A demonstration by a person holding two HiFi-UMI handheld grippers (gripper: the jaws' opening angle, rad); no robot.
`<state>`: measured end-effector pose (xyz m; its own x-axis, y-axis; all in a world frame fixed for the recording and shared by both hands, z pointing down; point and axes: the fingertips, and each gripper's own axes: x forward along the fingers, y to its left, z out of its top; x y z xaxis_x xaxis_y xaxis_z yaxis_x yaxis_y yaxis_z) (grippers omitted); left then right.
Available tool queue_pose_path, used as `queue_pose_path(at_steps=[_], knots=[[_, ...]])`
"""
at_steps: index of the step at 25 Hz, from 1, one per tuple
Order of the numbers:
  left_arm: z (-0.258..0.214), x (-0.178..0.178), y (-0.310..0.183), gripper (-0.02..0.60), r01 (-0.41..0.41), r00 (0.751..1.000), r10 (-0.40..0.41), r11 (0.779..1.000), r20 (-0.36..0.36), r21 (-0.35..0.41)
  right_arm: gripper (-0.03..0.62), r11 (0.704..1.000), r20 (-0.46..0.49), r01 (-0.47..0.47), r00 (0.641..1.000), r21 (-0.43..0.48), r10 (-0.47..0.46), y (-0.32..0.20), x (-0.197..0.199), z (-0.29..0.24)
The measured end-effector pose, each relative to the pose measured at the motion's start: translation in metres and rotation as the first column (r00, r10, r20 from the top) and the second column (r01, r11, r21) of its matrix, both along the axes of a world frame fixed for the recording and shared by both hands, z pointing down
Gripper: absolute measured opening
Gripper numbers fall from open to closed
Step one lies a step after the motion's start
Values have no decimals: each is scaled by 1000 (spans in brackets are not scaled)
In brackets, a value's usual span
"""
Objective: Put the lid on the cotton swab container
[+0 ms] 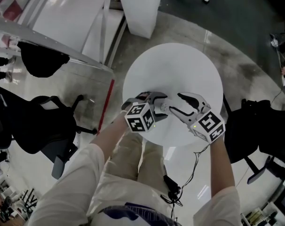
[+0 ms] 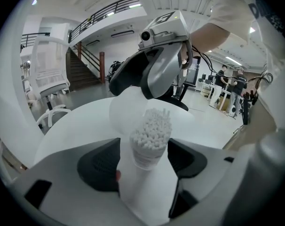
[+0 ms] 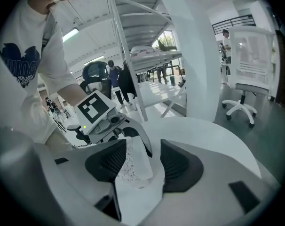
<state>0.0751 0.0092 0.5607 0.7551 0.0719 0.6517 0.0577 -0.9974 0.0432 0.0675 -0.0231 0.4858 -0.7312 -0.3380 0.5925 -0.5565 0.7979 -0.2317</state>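
The clear cotton swab container [image 2: 149, 138], packed with white swabs and uncovered, stands between the jaws of my left gripper [image 2: 143, 149]. A gap shows beside its left pad, so that gripper is open. The translucent lid [image 3: 135, 166] sits tilted between the jaws of my right gripper [image 3: 142, 149]. It leans on the left pad with a gap to the right one, so this gripper is open too. From the left gripper view the lid [image 2: 125, 109] shows as a pale disc just behind the container. In the head view the left gripper [image 1: 161, 106] and right gripper [image 1: 176, 103] meet tip to tip.
Both grippers work near the front edge of a small round white table [image 1: 180, 65]. Black office chairs stand left [image 1: 34, 121] and right [image 1: 262, 126] of it. White shelving [image 1: 86, 18] rises behind, and a cable [image 1: 180, 187] hangs by the person's legs.
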Motion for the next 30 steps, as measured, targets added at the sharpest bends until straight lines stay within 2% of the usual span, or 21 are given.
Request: queue_pose_path(at_steps=[8, 14, 19, 30], knots=[[0, 1, 3, 241, -16, 1000, 16, 1000, -5, 25, 208, 999, -30, 31, 999, -13, -31, 5, 1, 4], [1, 2, 2, 241, -10, 1000, 10, 999, -3, 31, 172, 999, -38, 41, 998, -17, -42, 5, 2, 2], [2, 2, 1, 241, -4, 1000, 4, 999, 0, 32, 112, 998, -43, 54, 998, -28, -55, 8, 3, 2], [2, 3, 1, 241, 0, 1000, 0, 999, 13, 36, 112, 994, -44, 97, 994, -58, -99, 17, -1, -2]])
